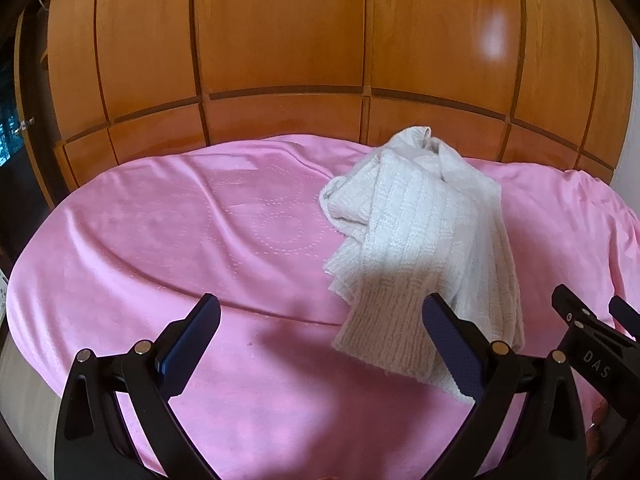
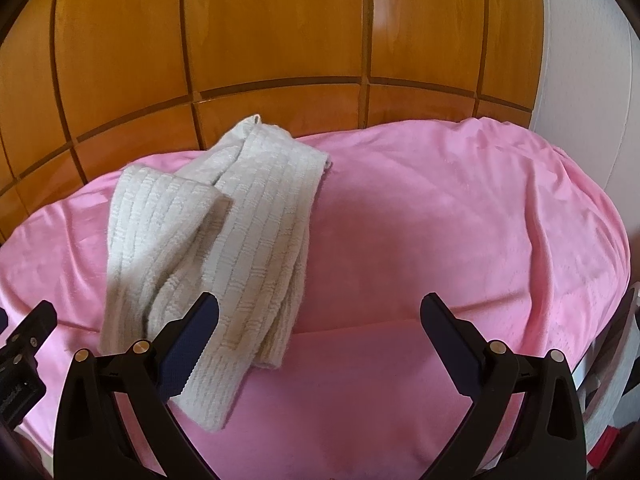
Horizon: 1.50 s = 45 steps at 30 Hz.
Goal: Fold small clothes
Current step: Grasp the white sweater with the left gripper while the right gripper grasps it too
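- On the bed's pink blanket [image 1: 160, 240], a cream knitted garment [image 1: 420, 232] lies crumpled and partly doubled over, in front of a wooden panelled wardrobe [image 1: 280, 40].
- Its long axis runs from the near edge away toward the wardrobe; the ribbed near end lies between the two tools.
- The left gripper [image 1: 320, 332] has its fingers spread wide and empty, and the garment's near end sits just by its right finger.
- The right gripper [image 2: 320, 332] is likewise wide and empty, its left finger over the garment's near end [image 2: 224, 380].
- Both look about equally near; I judge the next grasp falls on that near hem.
- The left view shows the bunched far end; the right view shows the folded-over flap [image 2: 160, 208] more plainly.
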Available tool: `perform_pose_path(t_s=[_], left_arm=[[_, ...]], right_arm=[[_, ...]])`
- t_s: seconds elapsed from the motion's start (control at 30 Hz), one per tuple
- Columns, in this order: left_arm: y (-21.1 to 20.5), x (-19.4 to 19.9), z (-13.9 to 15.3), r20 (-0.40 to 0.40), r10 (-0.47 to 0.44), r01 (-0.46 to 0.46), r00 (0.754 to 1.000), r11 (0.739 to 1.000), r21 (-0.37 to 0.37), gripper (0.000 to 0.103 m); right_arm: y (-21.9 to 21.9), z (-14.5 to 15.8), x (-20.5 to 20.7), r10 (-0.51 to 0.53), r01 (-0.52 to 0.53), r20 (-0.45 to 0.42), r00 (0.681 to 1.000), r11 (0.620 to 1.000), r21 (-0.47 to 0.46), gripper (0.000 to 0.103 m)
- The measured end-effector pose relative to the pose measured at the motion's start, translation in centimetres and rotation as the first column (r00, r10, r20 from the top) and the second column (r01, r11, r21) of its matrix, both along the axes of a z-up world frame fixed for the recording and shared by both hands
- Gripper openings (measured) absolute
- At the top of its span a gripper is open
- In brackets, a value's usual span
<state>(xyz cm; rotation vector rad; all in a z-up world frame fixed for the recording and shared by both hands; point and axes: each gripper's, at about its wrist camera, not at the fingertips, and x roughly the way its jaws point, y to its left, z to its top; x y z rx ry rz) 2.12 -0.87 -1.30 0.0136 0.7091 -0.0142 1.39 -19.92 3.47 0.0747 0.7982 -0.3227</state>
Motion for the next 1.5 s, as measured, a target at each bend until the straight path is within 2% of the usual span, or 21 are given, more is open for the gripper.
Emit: perform_pose_path(t_s=[0.33, 0.5, 0.57, 0.6, 0.7, 0.77, 0.8, 0.83, 0.87, 0.9, 0.97, 1.03, 1.13, 1.2, 1.3, 1.4, 1.5], left_arm=[[-1.4, 1.1, -0.6, -0.028, -0.033, 0.034, 0.999, 0.999, 0.032, 0.101], [-2.8, 2.3, -0.6, -0.022, -0.112, 0.113, 0.993, 0.993, 0.029, 0.100], [-4.0, 3.0, -0.9, -0.006, -0.138, 0.138, 0.990, 0.988, 0.069, 0.094], [-4.8, 3.8, -1.3, -0.026, -0.169, 0.170, 0.985, 0.982, 0.079, 0.088], [-6.2, 5.2, -2.5, -0.058, -0.190, 0.196, 0.980, 0.974, 0.116, 0.082], [-7.0, 5.9, -3.3, -0.073, -0.214, 0.222, 0.974, 0.966, 0.130, 0.082], [-7.1, 6.0, -3.5, -0.076, -0.221, 0.229, 0.972, 0.965, 0.125, 0.071], [-7.0, 6.2, -3.8, -0.091, -0.239, 0.248, 0.967, 0.964, 0.096, 0.033], [-6.8, 6.7, -4.2, -0.126, -0.270, 0.277, 0.955, 0.960, 0.042, 0.019], [-6.4, 7.1, -4.4, -0.152, -0.281, 0.284, 0.948, 0.959, -0.001, 0.019], [-5.2, 6.9, -3.9, -0.124, -0.281, 0.276, 0.952, 0.960, -0.056, 0.010], [-3.6, 6.6, -2.6, -0.090, -0.282, 0.272, 0.955, 0.956, -0.110, 0.009], [0.6, 6.7, -0.1, -0.031, -0.212, 0.203, 0.977, 0.963, -0.177, 0.009], [3.7, 7.3, 1.4, 0.006, -0.141, 0.140, 0.990, 0.973, -0.184, 0.008], [8.5, 8.8, 2.7, 0.034, -0.016, 0.022, 0.999, 0.986, -0.165, 0.008], [14.8, 11.5, 3.4, 0.041, 0.148, -0.141, 0.988, 0.981, -0.135, 0.008], [19.2, 13.7, 4.0, 0.052, 0.266, -0.262, 0.963, 0.962, -0.072, 0.007]], right_arm=[[-2.0, -1.1, 0.3, -0.035, 0.035, -0.021, 0.999, 0.999, 0.024, 0.100], [-3.8, -1.8, 1.0, -0.050, 0.053, -0.044, 0.998, 0.996, 0.065, 0.100], [-4.6, -1.8, 1.1, -0.063, 0.066, -0.038, 0.997, 0.994, 0.085, 0.100], [-4.7, -1.7, 1.1, -0.064, 0.067, -0.037, 0.997, 0.994, 0.085, 0.100], [-5.0, -1.8, 1.3, -0.053, 0.056, -0.038, 0.998, 0.994, 0.095, 0.100], [-5.2, -1.9, 1.4, -0.052, 0.056, -0.040, 0.998, 0.994, 0.098, 0.100], [-5.2, -2.0, 1.4, -0.049, 0.053, -0.042, 0.998, 0.994, 0.100, 0.100], [-5.2, -2.1, 1.5, -0.044, 0.049, -0.047, 0.998, 0.994, 0.102, 0.100], [-5.2, -2.2, 1.7, -0.037, 0.042, -0.053, 0.998, 0.993, 0.107, 0.100], [-5.2, -2.3, 2.0, -0.024, 0.031, -0.057, 0.998, 0.992, 0.121, 0.100], [-5.1, -2.4, 2.3, -0.005, 0.012, -0.055, 0.998, 0.991, 0.133, 0.096], [-4.4, -2.5, 3.0, 0.045, -0.035, -0.064, 0.997, 0.988, 0.148, 0.082], [-2.9, -2.8, 4.4, 0.128, -0.111, -0.077, 0.989, 0.976, 0.189, 0.071], [-1.3, -3.1, 5.6, 0.181, -0.159, -0.091, 0.979, 0.965, 0.211, 0.066], [1.9, -3.6, 7.4, 0.284, -0.255, -0.105, 0.953, 0.940, 0.228, 0.065], [3.9, -4.4, 9.2, 0.321, -0.284, -0.125, 0.939, 0.927, 0.246, 0.065], [3.6, -5.1, 10.8, 0.284, -0.240, -0.143, 0.948, 0.934, 0.266, 0.063]])
